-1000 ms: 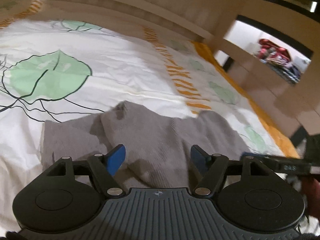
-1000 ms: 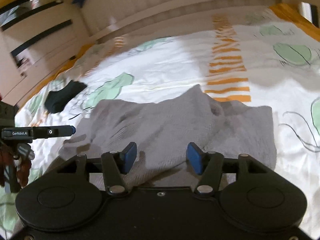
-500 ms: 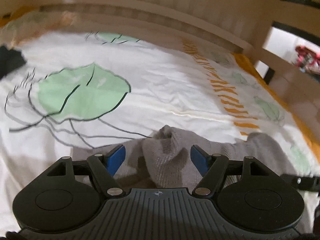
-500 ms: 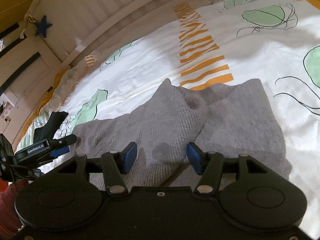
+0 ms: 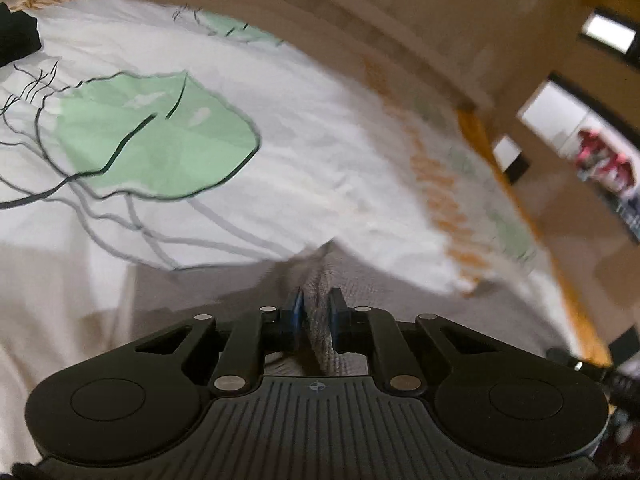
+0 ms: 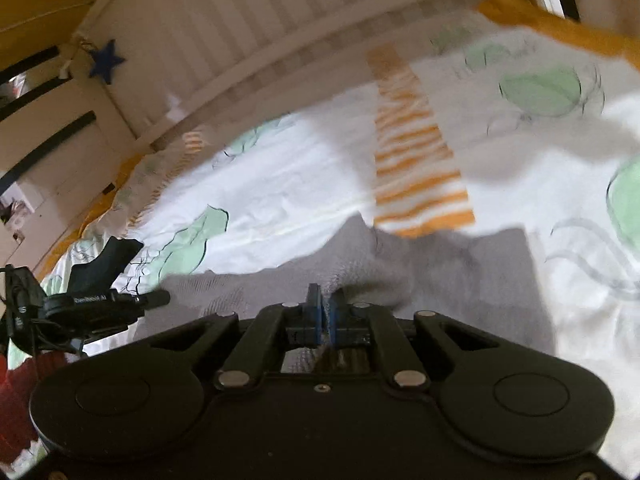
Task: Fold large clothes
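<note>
Both grippers were open a second ago. Now the left gripper (image 5: pixel 316 312) is closing its fingers on the soft grey knitted garment (image 6: pixel 440 276) low in the frame, and the right gripper (image 6: pixel 325 312) pinches it too, so folding on the leaf-print bed sheet (image 5: pixel 280 152) can start.

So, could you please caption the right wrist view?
Right tongs pinching grey knit garment on leaf-print bedsheet.

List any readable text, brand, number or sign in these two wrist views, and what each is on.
"GenRobot.AI", blurred but just legible: on the side of the left gripper in the right wrist view.
Small crosshair mark, no letters: on the left gripper's grey ribbed housing.
Short white marking on the black cabled block: too blurred to read.
</note>
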Demonstrator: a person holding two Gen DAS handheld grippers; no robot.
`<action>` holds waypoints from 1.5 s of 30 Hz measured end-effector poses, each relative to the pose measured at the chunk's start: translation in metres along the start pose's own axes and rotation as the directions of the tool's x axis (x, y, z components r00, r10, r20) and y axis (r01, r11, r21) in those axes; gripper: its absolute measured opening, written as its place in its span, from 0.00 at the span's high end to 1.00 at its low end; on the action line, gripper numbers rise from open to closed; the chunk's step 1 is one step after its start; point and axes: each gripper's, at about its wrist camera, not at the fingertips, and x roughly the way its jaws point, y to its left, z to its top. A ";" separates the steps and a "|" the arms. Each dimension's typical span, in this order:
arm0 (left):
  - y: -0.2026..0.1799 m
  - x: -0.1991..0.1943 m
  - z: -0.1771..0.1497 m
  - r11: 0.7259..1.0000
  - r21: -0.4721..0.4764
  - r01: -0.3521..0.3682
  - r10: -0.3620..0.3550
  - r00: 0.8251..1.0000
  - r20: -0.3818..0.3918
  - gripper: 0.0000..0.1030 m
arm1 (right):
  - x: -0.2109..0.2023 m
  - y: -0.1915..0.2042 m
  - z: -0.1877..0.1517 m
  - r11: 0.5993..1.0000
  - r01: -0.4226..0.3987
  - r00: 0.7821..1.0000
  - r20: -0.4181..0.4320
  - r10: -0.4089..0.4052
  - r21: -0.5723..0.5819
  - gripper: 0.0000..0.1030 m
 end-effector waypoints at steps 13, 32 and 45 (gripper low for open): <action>-0.028 -0.044 -0.021 0.998 0.041 0.040 -0.041 0.999 0.034 0.46 | -0.005 -0.017 -0.019 0.997 0.047 0.998 -0.053 -0.044 0.061 0.49; -0.059 -0.021 -0.077 0.987 -0.059 0.146 -0.148 0.989 -0.024 0.80 | -0.004 0.022 -0.067 0.987 -0.093 0.989 -0.102 0.107 0.133 0.56; -0.033 -0.035 -0.092 0.997 -0.006 0.073 -0.073 0.996 -0.048 0.93 | -0.005 0.019 -0.093 0.988 -0.037 0.983 -0.174 0.062 0.147 0.90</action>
